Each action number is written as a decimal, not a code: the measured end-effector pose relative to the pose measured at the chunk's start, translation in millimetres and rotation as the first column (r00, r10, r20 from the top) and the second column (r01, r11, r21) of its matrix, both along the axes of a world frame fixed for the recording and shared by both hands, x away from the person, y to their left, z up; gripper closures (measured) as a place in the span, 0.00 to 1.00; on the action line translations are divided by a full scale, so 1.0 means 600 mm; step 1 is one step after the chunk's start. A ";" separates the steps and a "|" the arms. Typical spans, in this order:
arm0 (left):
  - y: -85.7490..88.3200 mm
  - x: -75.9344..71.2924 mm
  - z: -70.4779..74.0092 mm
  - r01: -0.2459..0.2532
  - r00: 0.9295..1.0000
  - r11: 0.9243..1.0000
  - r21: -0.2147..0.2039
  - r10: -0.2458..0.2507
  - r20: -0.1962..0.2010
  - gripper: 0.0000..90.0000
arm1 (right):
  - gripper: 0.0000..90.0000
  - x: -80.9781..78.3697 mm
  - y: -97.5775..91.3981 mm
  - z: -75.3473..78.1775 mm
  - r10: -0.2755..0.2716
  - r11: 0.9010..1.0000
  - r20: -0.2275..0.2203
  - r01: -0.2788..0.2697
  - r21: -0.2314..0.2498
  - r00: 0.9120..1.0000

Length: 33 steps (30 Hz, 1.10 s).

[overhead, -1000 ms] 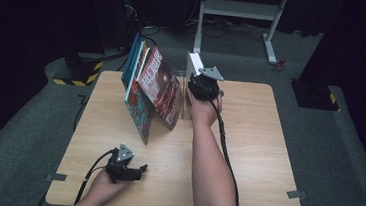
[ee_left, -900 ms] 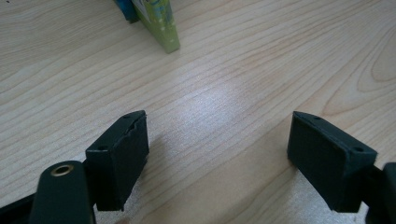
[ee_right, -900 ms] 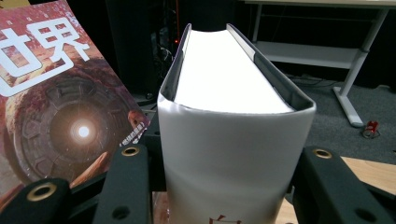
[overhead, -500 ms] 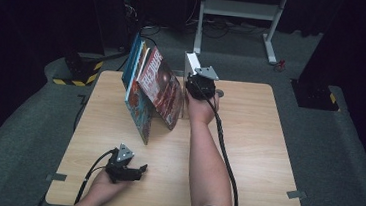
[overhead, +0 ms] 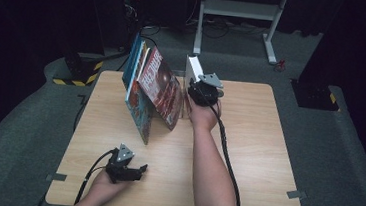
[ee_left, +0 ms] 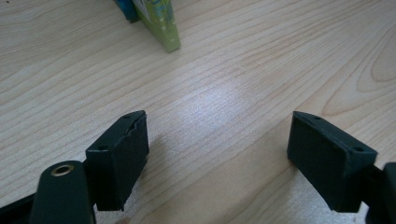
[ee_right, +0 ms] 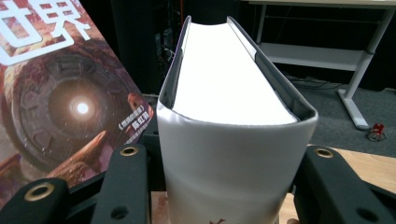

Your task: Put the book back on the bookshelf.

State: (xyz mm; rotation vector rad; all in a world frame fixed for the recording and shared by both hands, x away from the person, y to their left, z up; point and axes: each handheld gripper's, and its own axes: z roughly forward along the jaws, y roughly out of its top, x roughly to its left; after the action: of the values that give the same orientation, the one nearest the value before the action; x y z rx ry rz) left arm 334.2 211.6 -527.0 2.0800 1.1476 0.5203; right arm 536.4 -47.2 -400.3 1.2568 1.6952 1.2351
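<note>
Thick white hardcover book (ee_right: pixel 233 154): clamped upright in right gripper (overhead: pixel 203 91) jaws, for shelving beside leaning books (overhead: pixel 154 88). Left gripper (overhead: pixel 126 167): jaws wide, empty, resting on table (overhead: pixel 247 154).

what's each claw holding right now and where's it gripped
Right claw clamps the white book across its spine end; left claw is open over bare table.

On the table (overhead: pixel 247 154) there are two kinds of things. One white book (overhead: pixel 192 68) stands upright near the far edge, just beside the others. A leaning group of books (overhead: pixel 147 87) stands near the far left corner; I count about four of them, but the exact number is hard to tell. There are two grippers: the left gripper (overhead: pixel 132 171) near the near edge, the right gripper (overhead: pixel 197 86) at the white book.
</note>
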 end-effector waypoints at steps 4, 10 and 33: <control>0.000 0.000 0.000 -0.002 1.000 1.000 -0.005 0.002 -0.002 0.23 | 0.59 -0.007 -0.001 -0.003 0.003 1.000 -0.008 -0.003 -0.005 1.000; -0.001 0.000 0.000 -0.001 1.000 1.000 -0.005 0.001 -0.002 0.23 | 0.59 -0.010 -0.005 -0.006 0.005 1.000 -0.016 -0.005 -0.001 1.000; -0.002 -0.001 -0.001 -0.003 1.000 1.000 -0.011 0.003 -0.005 0.23 | 0.26 -0.007 -0.013 0.002 0.032 0.999 -0.058 -0.030 0.033 0.998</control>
State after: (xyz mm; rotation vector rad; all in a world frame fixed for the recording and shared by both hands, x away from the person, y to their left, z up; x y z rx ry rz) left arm 333.8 210.7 -527.4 2.0718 1.1541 0.5097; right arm 532.3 -55.3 -398.9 1.3023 1.7486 1.2598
